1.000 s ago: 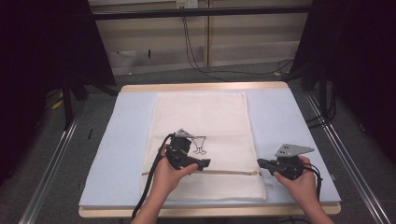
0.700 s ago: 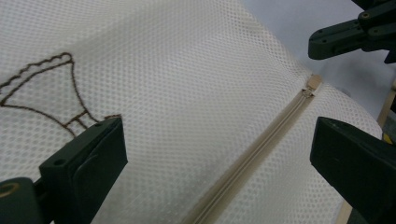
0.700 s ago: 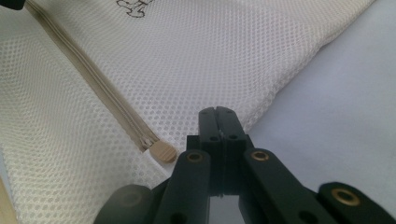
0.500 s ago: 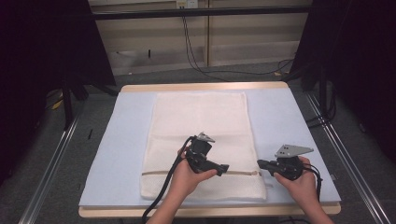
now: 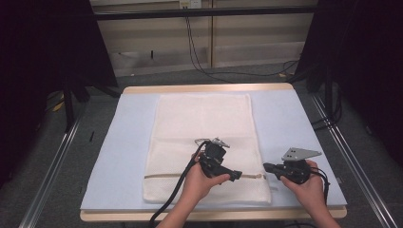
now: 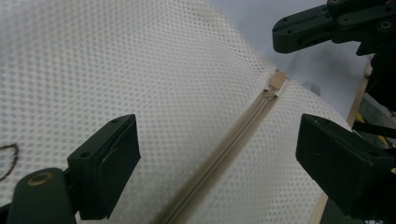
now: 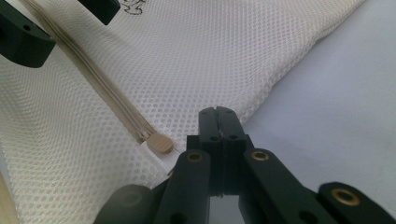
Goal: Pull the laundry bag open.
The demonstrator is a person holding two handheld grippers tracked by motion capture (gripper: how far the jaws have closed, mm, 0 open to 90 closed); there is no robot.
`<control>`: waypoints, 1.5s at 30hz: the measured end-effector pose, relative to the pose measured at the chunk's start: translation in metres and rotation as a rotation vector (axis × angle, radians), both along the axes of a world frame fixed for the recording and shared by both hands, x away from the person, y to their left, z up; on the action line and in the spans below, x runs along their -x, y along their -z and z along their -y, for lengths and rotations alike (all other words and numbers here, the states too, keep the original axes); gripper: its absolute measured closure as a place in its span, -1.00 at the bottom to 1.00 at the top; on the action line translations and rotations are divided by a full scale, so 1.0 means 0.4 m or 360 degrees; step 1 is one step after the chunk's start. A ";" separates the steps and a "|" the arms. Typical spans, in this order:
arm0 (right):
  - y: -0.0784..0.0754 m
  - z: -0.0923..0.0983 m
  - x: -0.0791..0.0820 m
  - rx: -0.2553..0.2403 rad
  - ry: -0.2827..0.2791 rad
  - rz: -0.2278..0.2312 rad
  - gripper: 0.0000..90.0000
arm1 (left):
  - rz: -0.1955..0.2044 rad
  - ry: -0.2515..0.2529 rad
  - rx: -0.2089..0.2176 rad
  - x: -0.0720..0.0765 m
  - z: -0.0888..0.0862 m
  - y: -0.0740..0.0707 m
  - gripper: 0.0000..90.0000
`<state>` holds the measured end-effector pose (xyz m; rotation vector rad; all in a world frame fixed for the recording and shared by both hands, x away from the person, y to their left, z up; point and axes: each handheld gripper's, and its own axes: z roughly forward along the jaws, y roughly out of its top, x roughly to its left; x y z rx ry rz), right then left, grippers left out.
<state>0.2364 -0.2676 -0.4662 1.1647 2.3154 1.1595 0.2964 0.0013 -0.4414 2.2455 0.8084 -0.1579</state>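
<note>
White mesh makes up the bag (image 5: pixel 204 142), which lies flat on a pale blue mat (image 5: pixel 119 156) covering the table (image 5: pixel 204 88), its long side running away from the person. A beige zipper (image 5: pixel 199 175) crosses the bag near its near edge, and the zipper's end tab (image 7: pixel 160 145) sits close to the bag's right edge.

The left gripper (image 6: pixel 217 154) hangs over the bag with the zipper running between its jaws; they stand apart, have just been closing a little, and press on nothing. In the high view this gripper (image 5: pixel 236 175) points right along the zipper, its cable trailing back past the person's left hand (image 5: pixel 199 180).

The right gripper (image 7: pixel 219 114) has its jaws together, with their tips at the bag's right edge just beside the end tab; whether they pinch the mesh cannot be told. In the high view it (image 5: pixel 267 168) rests at the bag's near right corner, a grey plate (image 5: pixel 300 154) on top, held by the right hand (image 5: pixel 309 183).

Around the table stand metal rails (image 5: pixel 52 166) on a grey floor, dark curtains (image 5: pixel 43 52) at both sides, and black cables (image 5: pixel 199 57) hanging by the back wall. Nothing lies on the bag between the two grippers.
</note>
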 end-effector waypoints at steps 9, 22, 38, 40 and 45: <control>-0.002 0.001 0.018 0.0003 -0.0020 -0.0013 1.00 | -0.0052 0.0092 -0.0023 -0.001 0.024 0.005 -0.50; 0.011 -0.024 0.022 0.0042 -0.0075 -0.0053 1.00 | -0.0075 0.0097 0.0015 0.008 0.034 0.001 -0.34; 0.007 -0.066 0.018 -0.0025 -0.0149 -0.0050 1.00 | -0.0244 0.0080 0.0121 0.014 0.052 0.015 -0.14; 0.006 -0.068 0.016 -0.0054 -0.0153 -0.0052 1.00 | -0.0297 0.0039 0.0142 0.011 0.052 0.022 -0.12; 0.001 -0.058 0.014 -0.0025 -0.0116 -0.0033 1.00 | -0.0399 -0.0013 0.0179 0.000 0.052 0.036 0.05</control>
